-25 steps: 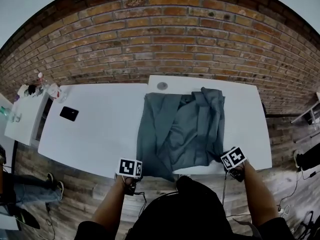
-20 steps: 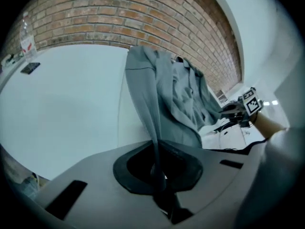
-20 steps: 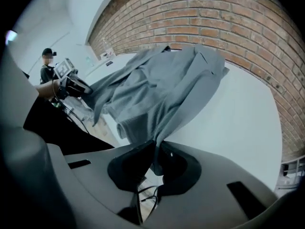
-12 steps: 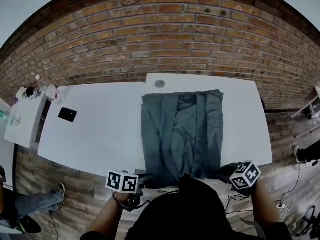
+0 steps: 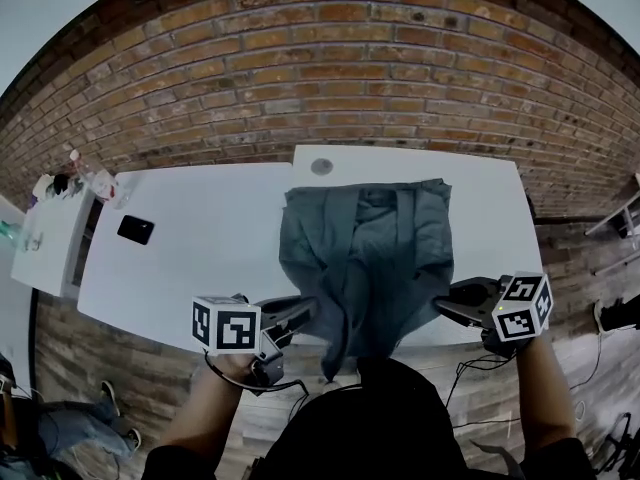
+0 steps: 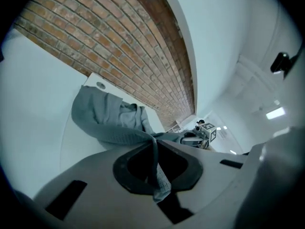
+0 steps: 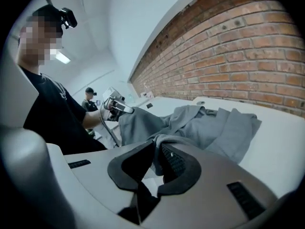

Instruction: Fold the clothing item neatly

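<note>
A grey clothing item [image 5: 365,233] lies spread on the white table [image 5: 200,258], collar end toward the brick wall. Its near hem is lifted off the table edge and hangs between both grippers, sagging in the middle. My left gripper [image 5: 300,313] is shut on the hem's left corner; the left gripper view shows a fold of grey cloth [image 6: 102,113] pinched between the jaws of that gripper [image 6: 155,149]. My right gripper [image 5: 447,303] is shut on the right corner, and the cloth [image 7: 209,128] runs into its jaws [image 7: 155,159] in the right gripper view.
A black phone [image 5: 136,229] lies on the table's left part. A round grommet [image 5: 321,166] sits at the far edge, by the brick wall [image 5: 320,78]. A small side table [image 5: 45,238] with bottles [image 5: 95,180] stands at the left. A second person shows in the right gripper view.
Both grippers have risen from below the table's near edge, carrying the garment's hem up with them. The garment has been pulled straighter; its near part now hangs in the air.
</note>
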Tool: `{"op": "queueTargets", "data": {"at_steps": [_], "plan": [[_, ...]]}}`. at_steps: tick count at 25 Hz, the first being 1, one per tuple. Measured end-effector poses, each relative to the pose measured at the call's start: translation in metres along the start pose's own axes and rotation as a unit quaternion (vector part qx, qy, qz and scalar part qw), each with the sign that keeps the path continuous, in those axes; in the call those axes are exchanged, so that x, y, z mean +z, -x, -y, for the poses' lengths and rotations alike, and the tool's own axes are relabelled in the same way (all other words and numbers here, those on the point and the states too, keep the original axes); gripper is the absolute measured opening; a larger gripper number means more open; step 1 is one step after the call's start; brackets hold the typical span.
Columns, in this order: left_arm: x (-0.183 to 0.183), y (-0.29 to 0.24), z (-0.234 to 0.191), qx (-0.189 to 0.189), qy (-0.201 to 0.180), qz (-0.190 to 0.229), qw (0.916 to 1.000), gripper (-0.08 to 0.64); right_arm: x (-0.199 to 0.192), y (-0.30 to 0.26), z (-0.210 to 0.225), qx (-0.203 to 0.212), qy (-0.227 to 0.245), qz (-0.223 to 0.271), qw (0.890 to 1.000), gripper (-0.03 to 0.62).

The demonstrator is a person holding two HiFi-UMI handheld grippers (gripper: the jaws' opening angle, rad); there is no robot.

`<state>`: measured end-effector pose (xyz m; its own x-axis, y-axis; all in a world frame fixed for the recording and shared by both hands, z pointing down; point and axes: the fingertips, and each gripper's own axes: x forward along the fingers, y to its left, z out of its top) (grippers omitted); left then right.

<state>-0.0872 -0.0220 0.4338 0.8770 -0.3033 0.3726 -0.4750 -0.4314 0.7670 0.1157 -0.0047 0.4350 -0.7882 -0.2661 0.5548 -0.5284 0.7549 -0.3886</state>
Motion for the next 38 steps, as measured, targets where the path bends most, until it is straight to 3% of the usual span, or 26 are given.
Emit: {"op": "queueTargets", "data": {"at_steps": [3,6,9,12,18,20,22,24,26,29,31,32,35,36,37,38], "plan": [[0.055,-0.013,0.005,-0.01,0.0,0.036,0.9993,0.015,0.043,-0.005,0.023,-0.003,0.024,0.022,0.999,0.043],[0.113,-0.02,-0.008,0.02,-0.012,0.075,0.9969,0.015,0.082,-0.009,0.062,-0.022,0.028,0.04,0.999,0.043],[0.168,-0.021,-0.045,0.075,-0.002,0.118,0.9901,0.015,0.112,-0.007,0.122,-0.055,-0.016,0.061,0.996,0.043],[0.208,-0.024,-0.105,0.156,0.027,0.14,0.9774,0.015,0.123,-0.001,0.203,-0.106,-0.095,0.078,0.987,0.043],[0.236,-0.037,-0.227,0.295,0.09,0.094,0.9467,0.015,0.075,0.006,0.352,-0.226,-0.208,0.006,0.952,0.043],[0.227,-0.039,-0.259,0.331,0.106,0.064,0.9355,0.015,0.056,0.001,0.377,-0.239,-0.222,-0.021,0.945,0.043],[0.214,-0.043,-0.279,0.346,0.111,0.033,0.9312,0.015,0.042,-0.006,0.391,-0.238,-0.23,-0.037,0.943,0.044],[0.204,-0.046,-0.291,0.347,0.101,0.004,0.9322,0.018,0.037,-0.014,0.398,-0.223,-0.233,-0.037,0.946,0.044],[0.196,-0.047,-0.298,0.345,0.083,-0.02,0.9349,0.104,0.039,-0.019,0.402,-0.21,-0.23,-0.025,0.95,0.052],[0.195,-0.036,-0.299,0.356,0.036,-0.036,0.9332,0.198,0.052,-0.015,0.411,-0.233,-0.205,0.0,0.951,0.185],[0.203,-0.022,-0.298,0.384,-0.014,-0.037,0.9223,0.226,0.066,0.0,0.416,-0.28,-0.165,0.019,0.946,0.21],[0.209,-0.012,-0.298,0.406,-0.042,-0.037,0.9121,0.24,0.075,0.01,0.416,-0.308,-0.14,0.032,0.94,0.214],[0.225,0.024,-0.304,0.482,-0.119,-0.038,0.8673,0.254,0.101,0.044,0.41,-0.382,-0.091,0.095,0.915,0.224],[0.228,0.033,-0.304,0.492,-0.126,-0.034,0.8609,0.253,0.107,0.053,0.404,-0.392,-0.088,0.116,0.908,0.224],[0.229,0.037,-0.3,0.488,-0.124,-0.025,0.8637,0.253,0.11,0.059,0.396,-0.39,-0.087,0.128,0.908,0.224],[0.228,0.034,-0.292,0.47,-0.119,-0.017,0.8743,0.253,0.109,0.058,0.384,-0.377,-0.084,0.127,0.913,0.224]]}}
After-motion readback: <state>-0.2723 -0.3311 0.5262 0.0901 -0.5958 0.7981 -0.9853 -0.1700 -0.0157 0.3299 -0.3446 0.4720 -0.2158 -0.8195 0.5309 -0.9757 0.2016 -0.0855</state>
